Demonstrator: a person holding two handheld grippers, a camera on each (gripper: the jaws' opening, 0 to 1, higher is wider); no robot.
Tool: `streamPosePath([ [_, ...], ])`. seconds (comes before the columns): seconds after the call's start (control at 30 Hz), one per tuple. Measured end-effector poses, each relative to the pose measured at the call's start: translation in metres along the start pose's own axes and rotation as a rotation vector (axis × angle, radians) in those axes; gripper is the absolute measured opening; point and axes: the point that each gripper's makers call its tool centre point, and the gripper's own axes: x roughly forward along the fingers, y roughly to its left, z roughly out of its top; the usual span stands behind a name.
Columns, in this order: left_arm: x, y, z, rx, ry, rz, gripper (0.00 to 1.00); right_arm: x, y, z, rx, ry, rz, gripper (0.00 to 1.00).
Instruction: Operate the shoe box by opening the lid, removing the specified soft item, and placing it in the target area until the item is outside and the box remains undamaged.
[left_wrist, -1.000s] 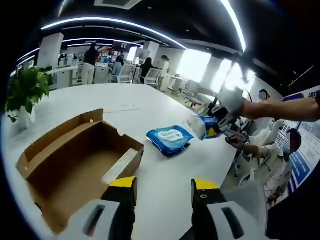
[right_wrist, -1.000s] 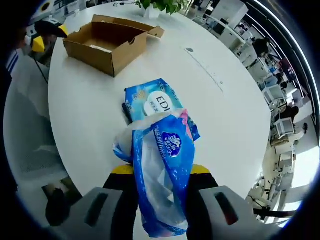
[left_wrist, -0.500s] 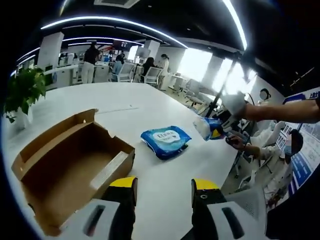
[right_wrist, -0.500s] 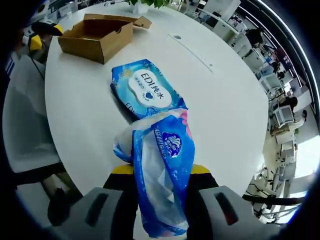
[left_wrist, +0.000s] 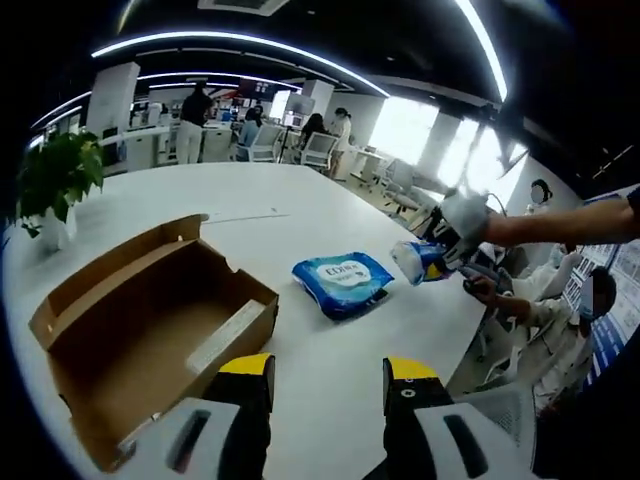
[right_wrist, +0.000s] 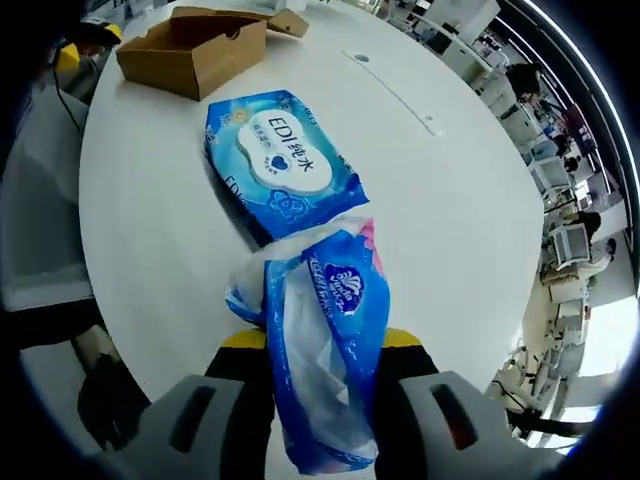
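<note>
We find the shoe box (left_wrist: 150, 330) open and standing at the left of the white table (left_wrist: 330, 390), its cavity showing only bare cardboard. The left gripper (left_wrist: 328, 372) hovers near its right wall, jaws apart and holding nothing. Further right lies a blue wipes pack (left_wrist: 343, 282) flat on the table. At the far right, the right gripper (right_wrist: 322, 345) is clamped on the tissue pack (right_wrist: 325, 340), a soft blue-and-white bag, held clear above the table just beyond the wipes pack. We judge removal complete and placement in hand; the next move calls for lowering the tissue pack beside the wipes pack and releasing. The person's arm (left_wrist: 570, 222) reaches in level from the right.
</note>
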Motion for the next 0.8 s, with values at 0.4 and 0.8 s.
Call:
streamPosePath([
  [0.4,-0.009,0.014,-0.004,-0.038,0.006,0.06,0.44,0.023,-0.016,0.001,-0.095,0.043,-0.001,0.35],
  [0.8,-0.009,0.018,-0.003,-0.058,0.005,0.077,0.44,0.039,-0.023,-0.001,-0.148,0.071,0.018,0.37],
])
